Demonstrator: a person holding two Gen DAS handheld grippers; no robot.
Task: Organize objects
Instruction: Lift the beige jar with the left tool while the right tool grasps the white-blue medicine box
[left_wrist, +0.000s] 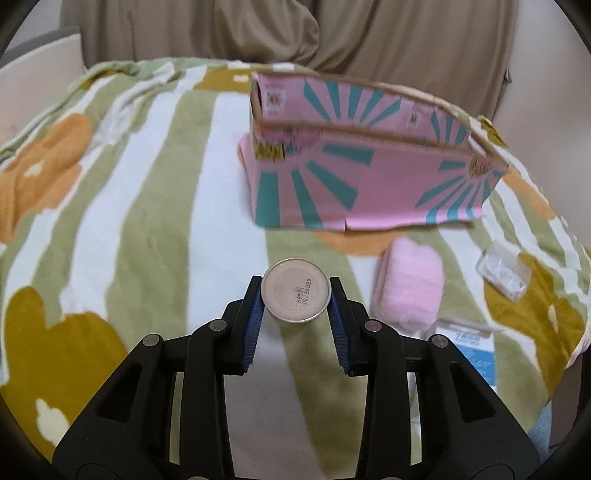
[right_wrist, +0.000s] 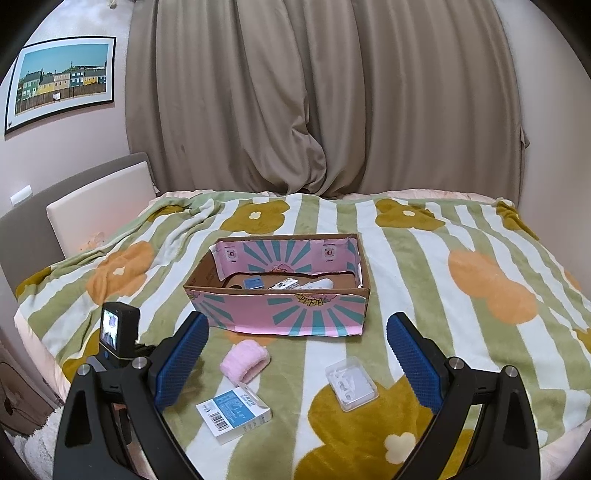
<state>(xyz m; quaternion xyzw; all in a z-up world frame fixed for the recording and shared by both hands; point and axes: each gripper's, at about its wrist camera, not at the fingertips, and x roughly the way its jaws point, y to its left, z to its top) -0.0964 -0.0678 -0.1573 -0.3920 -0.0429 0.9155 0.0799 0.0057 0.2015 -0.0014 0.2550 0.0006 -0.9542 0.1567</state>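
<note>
1. The left gripper has its blue pads clamped on a small round tin, its flat end facing the camera, held clear of the blanket on the near side of the pink box.
2. The right gripper stands wide open with nothing between its pads, nearer than the box.
3. Before the box's near wall lie a pink fuzzy roll, a clear plastic case and a blue-and-white carton, all apart from one another.
4. The box is open-topped with small items inside.
5. Bare blanket flanks the box on both sides; beyond its far wall the blanket runs to curtains.
</note>
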